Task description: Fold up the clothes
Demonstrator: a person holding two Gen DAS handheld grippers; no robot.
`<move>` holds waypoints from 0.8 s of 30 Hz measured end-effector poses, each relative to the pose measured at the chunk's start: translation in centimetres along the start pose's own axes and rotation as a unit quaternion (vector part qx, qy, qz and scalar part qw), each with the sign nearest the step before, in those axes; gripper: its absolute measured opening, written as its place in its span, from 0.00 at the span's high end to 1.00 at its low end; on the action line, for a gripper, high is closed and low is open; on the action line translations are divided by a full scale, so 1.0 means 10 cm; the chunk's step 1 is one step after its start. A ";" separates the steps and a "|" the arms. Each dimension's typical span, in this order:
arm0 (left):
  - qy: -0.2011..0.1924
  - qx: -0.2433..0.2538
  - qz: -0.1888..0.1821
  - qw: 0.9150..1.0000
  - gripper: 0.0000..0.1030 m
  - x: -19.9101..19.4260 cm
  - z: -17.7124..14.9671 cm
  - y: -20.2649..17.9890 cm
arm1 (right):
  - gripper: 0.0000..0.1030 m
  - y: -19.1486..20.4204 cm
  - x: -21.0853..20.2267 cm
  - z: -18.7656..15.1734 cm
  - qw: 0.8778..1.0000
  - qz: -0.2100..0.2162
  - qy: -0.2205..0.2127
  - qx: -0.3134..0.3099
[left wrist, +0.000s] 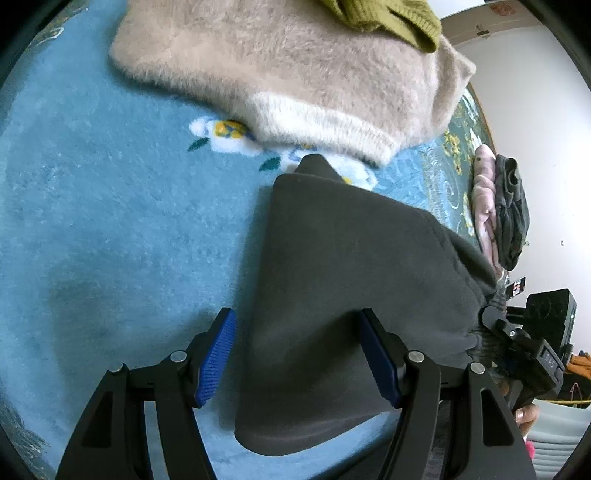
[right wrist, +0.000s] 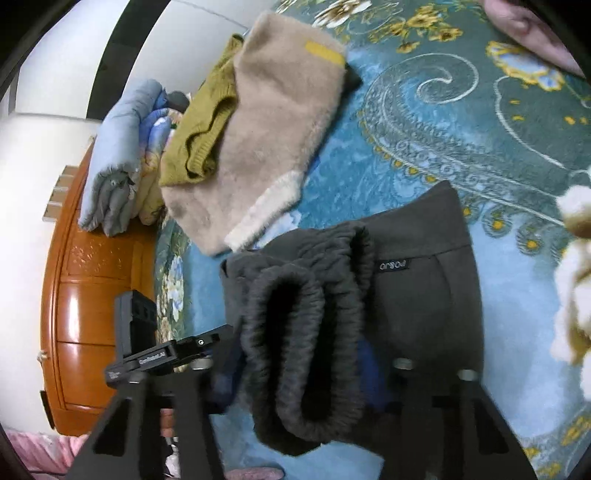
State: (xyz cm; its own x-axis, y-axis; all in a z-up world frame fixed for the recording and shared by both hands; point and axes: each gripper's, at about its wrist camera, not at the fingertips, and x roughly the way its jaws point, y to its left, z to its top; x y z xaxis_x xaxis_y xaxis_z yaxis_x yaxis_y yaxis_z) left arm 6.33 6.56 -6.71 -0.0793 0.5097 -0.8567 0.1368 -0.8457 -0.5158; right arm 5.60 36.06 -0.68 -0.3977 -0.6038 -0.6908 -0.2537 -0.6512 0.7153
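Left wrist view: the left tongs (left wrist: 297, 356) stand wide apart over a blue floral plush blanket (left wrist: 110, 206), their blue ribbed pads (left wrist: 218, 356) clear of any cloth on the left side, while the dark grey fleece trousers (left wrist: 343, 266) lie folded between the two fingers and run up and away from them; the right pad sits at the cloth's edge, and no squeeze shows. Beyond the trousers lies a fluffy beige sweater with a white cuff (left wrist: 295, 74), with an olive-green knitted garment (left wrist: 384, 18) on top of it. At the right edge a pink garment (left wrist: 484, 199) and a dark grey folded garment (left wrist: 511, 210) are stacked, and the right tongs (left wrist: 517, 332) show there against the trousers' gathered waistband. Right wrist view: the trousers' elastic waistband (right wrist: 303, 343) bulges up in a thick loop between the black fingers of the right tongs, whose pads are mostly hidden behind the cloth, so whether they press on it cannot be told. The trousers spread away from the tongs onto the blanket, a small label (right wrist: 393, 265) showing. Farther off lie the beige sweater and green knit, a folded pale blue quilt (right wrist: 118, 158) and an orange wooden cabinet (right wrist: 92, 314).
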 end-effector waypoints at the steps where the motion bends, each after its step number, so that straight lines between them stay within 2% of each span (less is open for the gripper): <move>1: -0.002 0.003 -0.002 1.000 0.33 -0.02 -0.01 -0.01 | 0.63 0.01 -0.03 -0.01 1.000 0.008 0.000 0.001; 7: -0.012 0.037 -0.027 0.999 0.33 -0.12 -0.06 -0.19 | 0.69 0.10 -0.27 -0.09 0.998 0.064 -0.019 0.007; 10: -0.016 0.056 -0.058 0.997 0.33 -0.20 -0.10 -0.32 | 0.69 0.07 -0.45 -0.09 0.997 0.072 -0.031 0.010; 14: -0.012 0.090 -0.080 0.993 0.33 -0.21 -0.10 -0.57 | 0.69 -0.03 -0.72 -0.08 0.996 0.073 -0.051 0.018; 18: 0.002 0.131 -0.059 0.990 0.33 -0.09 -0.15 -0.79 | 0.70 -0.25 -0.78 -0.03 0.996 0.055 -0.058 0.041; 21: 0.013 0.147 -0.016 0.989 0.33 0.06 -0.19 -0.82 | 0.70 -0.54 -0.54 0.02 0.996 0.019 -0.026 0.082; 24: 0.019 0.149 0.009 0.989 0.33 0.16 -0.19 -0.79 | 0.70 -0.67 -0.40 0.05 0.995 0.014 -0.013 0.103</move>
State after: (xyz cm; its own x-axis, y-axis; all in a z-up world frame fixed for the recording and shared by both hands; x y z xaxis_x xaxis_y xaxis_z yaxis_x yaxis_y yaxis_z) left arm 7.00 14.34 -4.02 -0.0418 0.4950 -0.8679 -0.1594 -0.8608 -0.4833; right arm 8.40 43.07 -2.68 -0.4291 -0.6063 -0.6695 -0.4163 -0.5251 0.7423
